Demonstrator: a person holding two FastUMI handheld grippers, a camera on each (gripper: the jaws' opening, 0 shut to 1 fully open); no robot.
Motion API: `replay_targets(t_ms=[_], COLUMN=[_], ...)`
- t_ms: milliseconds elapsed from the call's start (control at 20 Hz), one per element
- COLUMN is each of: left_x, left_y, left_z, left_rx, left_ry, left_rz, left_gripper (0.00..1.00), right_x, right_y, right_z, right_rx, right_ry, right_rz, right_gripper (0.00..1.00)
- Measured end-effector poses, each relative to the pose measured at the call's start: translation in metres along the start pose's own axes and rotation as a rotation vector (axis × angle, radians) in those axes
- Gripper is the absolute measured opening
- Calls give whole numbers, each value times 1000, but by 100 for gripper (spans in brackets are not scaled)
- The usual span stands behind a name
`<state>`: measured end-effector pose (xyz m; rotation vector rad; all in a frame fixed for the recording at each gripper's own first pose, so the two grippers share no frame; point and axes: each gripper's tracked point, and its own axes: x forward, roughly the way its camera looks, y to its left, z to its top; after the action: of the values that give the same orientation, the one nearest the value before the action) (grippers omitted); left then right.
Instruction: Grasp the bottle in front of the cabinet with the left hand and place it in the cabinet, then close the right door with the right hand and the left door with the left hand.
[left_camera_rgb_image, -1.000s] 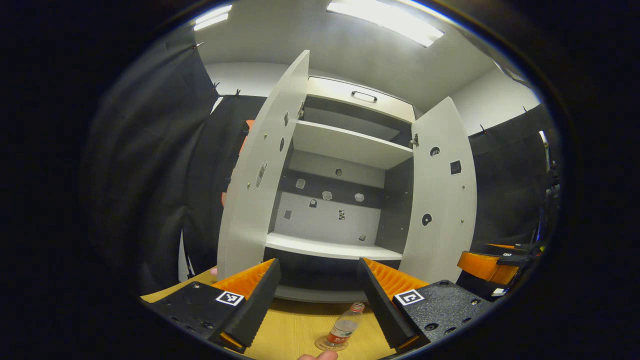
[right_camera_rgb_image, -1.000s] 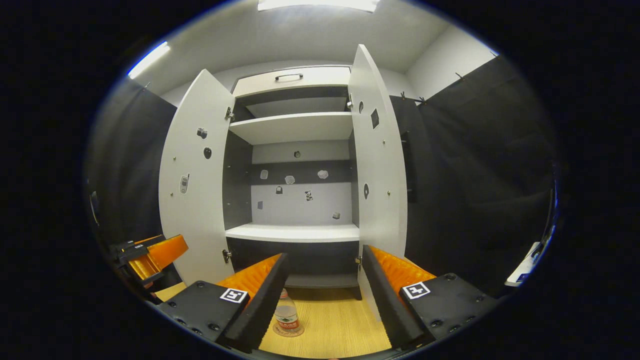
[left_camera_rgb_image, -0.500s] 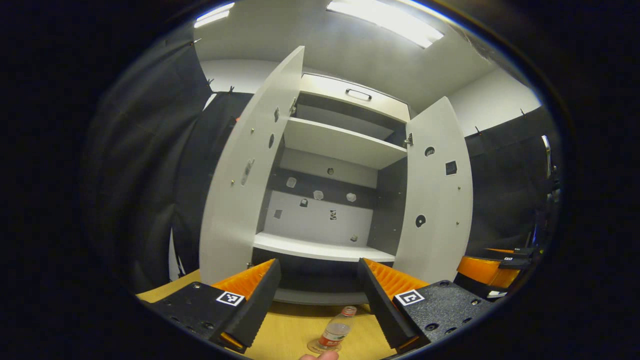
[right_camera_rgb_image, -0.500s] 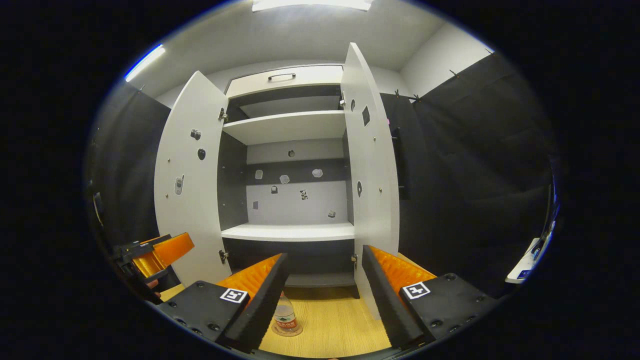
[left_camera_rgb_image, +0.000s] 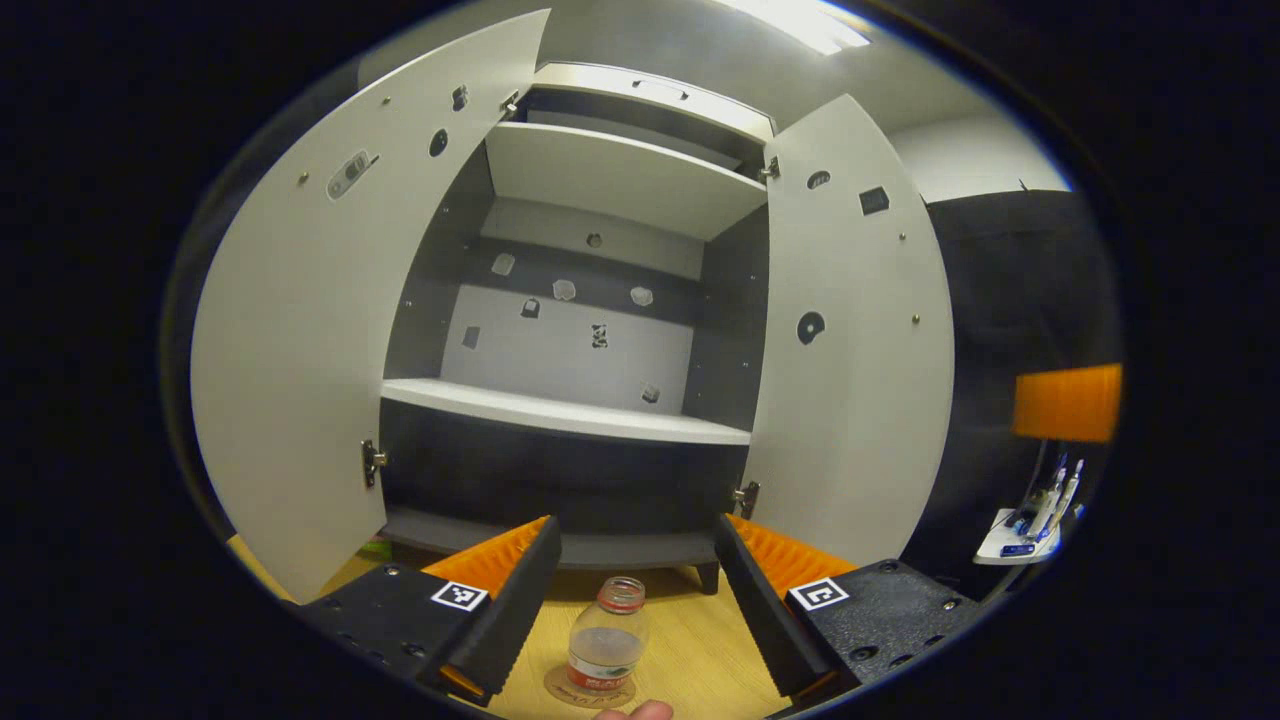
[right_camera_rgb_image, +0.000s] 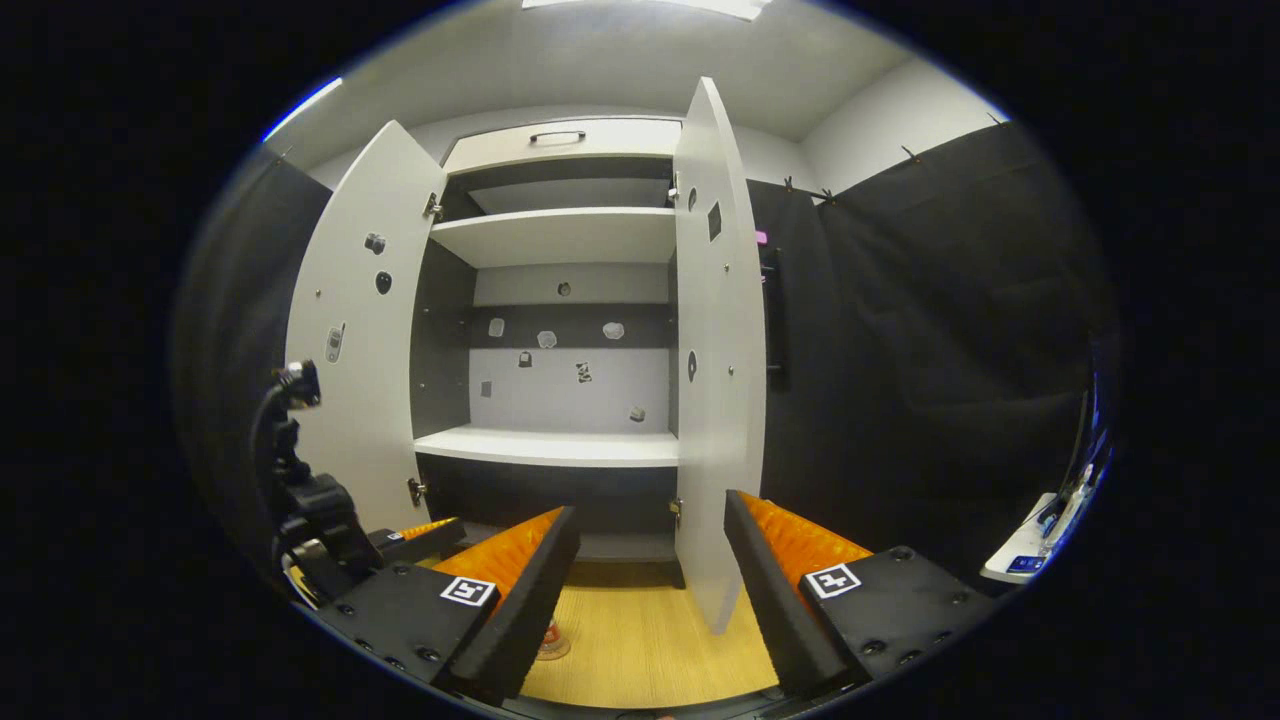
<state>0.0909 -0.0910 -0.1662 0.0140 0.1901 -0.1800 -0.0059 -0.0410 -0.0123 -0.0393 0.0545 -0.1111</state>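
Observation:
A small clear bottle (left_camera_rgb_image: 607, 645) with a red cap and red label stands upright on a round coaster on the wooden tabletop (left_camera_rgb_image: 690, 660), in front of the white cabinet. My left gripper (left_camera_rgb_image: 636, 527) is open, and the bottle sits low between its fingers without touching them. The cabinet's left door (left_camera_rgb_image: 290, 350) and right door (left_camera_rgb_image: 850, 350) are swung wide open, baring a white shelf (left_camera_rgb_image: 560, 410). My right gripper (right_camera_rgb_image: 650, 510) is open and holds nothing, in front of the right door (right_camera_rgb_image: 715, 400). Its left finger hides most of the bottle (right_camera_rgb_image: 550, 642). The left gripper (right_camera_rgb_image: 420, 535) appears low on the left.
The right gripper's orange finger (left_camera_rgb_image: 1068, 402) shows at the far right of the left gripper view. A white device (right_camera_rgb_image: 1030, 550) sits off to the right. A drawer with a handle (right_camera_rgb_image: 560, 135) tops the cabinet. A person's fingertip (left_camera_rgb_image: 640, 710) pokes in at the bottom edge.
My left gripper has moved forward toward the cabinet and tilted down, so the bottle looks larger and centred between its fingers. The right gripper drifted slightly right. Both stayed open.

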Motion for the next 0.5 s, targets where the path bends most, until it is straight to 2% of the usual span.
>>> replay_targets(t_ms=[50,100,150,250,300,500], left_x=[6,10,15,19,20,18], left_y=[2,9,17,28,31,31], left_z=[-21,-40,-57,-87,-98,-133], left_rx=[2,2,-2,-10,-17,-11], left_ry=[24,36,41,75,83,127], left_rz=[3,27,56,96,102,77], left_gripper=[94,94,95,95,95,95], right_x=[0,0,2,5,7,14], right_y=[0,0,1,5,8,18], right_z=[-3,-7,-9,-15,-17,-25], right_rx=[-6,-10,-15,-27,-31,-44], right_ry=[14,28,39,64,73,100], right_rz=[-1,1,2,9,14,32], right_gripper=[96,96,89,89,96,96])
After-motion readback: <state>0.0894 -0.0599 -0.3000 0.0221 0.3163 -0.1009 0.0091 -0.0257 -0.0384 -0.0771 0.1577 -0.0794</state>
